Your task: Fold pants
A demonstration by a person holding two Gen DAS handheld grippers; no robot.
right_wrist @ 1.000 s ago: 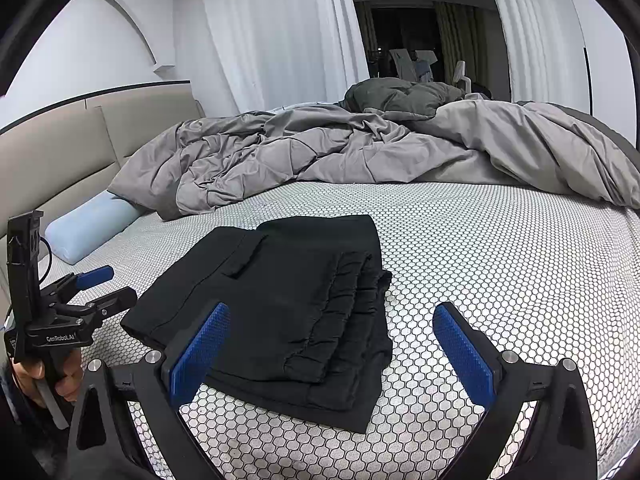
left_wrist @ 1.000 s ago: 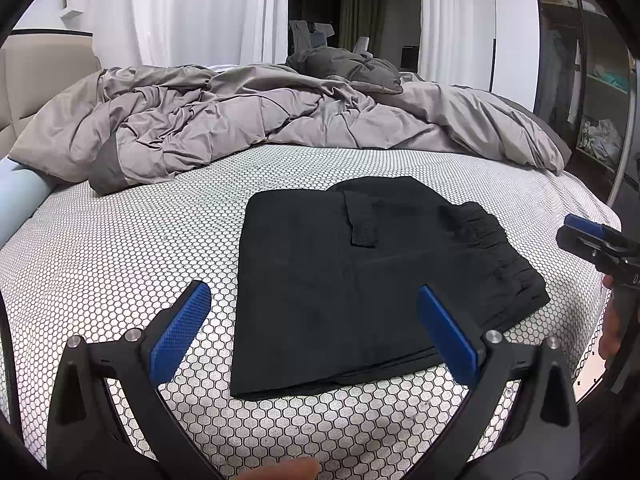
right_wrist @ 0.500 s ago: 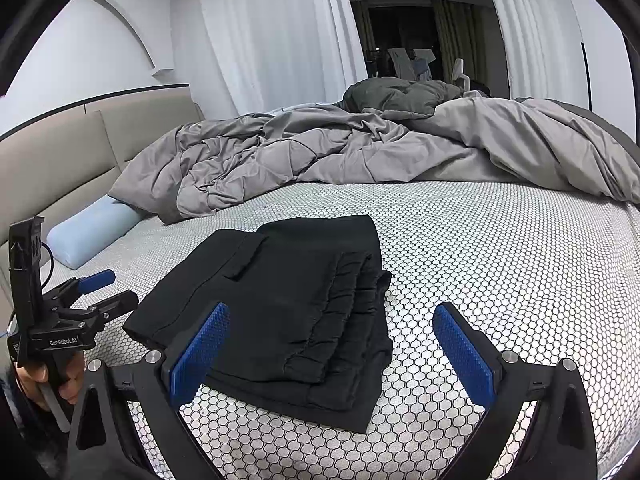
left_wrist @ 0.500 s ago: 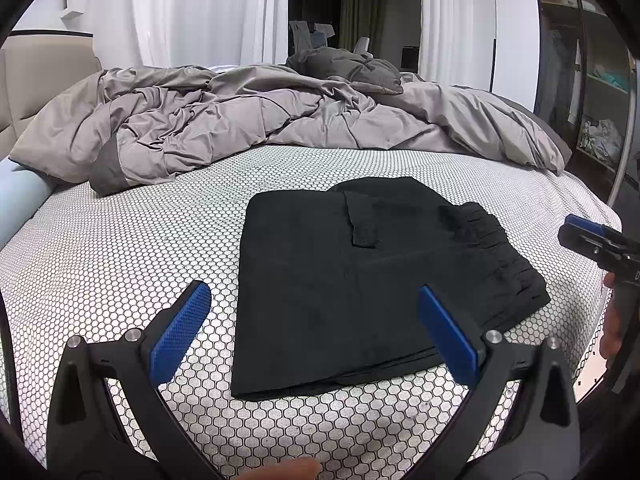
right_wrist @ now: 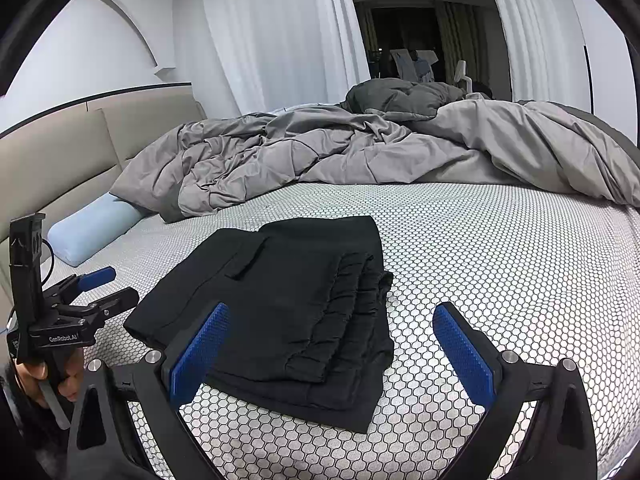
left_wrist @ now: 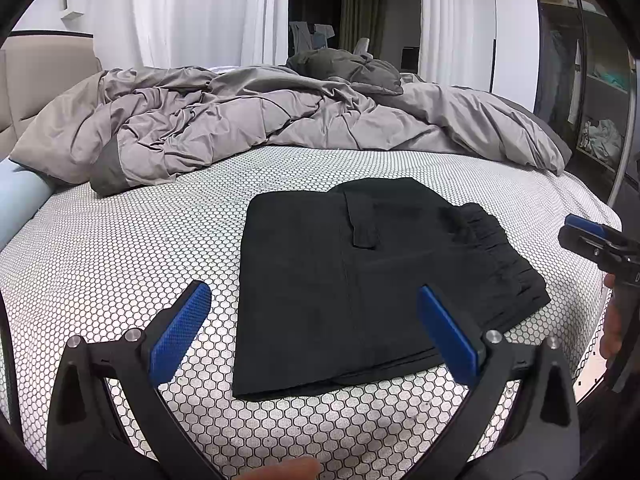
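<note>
The black pants (left_wrist: 368, 280) lie folded in a flat rectangular stack on the honeycomb-patterned bed sheet (left_wrist: 120, 248), with the gathered waistband at the right edge. They also show in the right wrist view (right_wrist: 288, 304). My left gripper (left_wrist: 316, 328) is open and empty, held above the near edge of the pants. My right gripper (right_wrist: 332, 348) is open and empty, just in front of the waistband end. The right gripper shows at the right edge of the left wrist view (left_wrist: 596, 240). The left gripper shows at the left of the right wrist view (right_wrist: 96, 288).
A crumpled grey duvet (left_wrist: 248, 128) is piled across the far half of the bed. A light blue pillow (right_wrist: 92, 232) lies by the beige headboard (right_wrist: 80, 148). White curtains (right_wrist: 272, 36) hang behind. A wardrobe with shelves (left_wrist: 592, 80) stands to the right.
The right wrist view has tilted slightly, so the bed sits a little lower in frame. The pants and the left gripper have not visibly moved.
</note>
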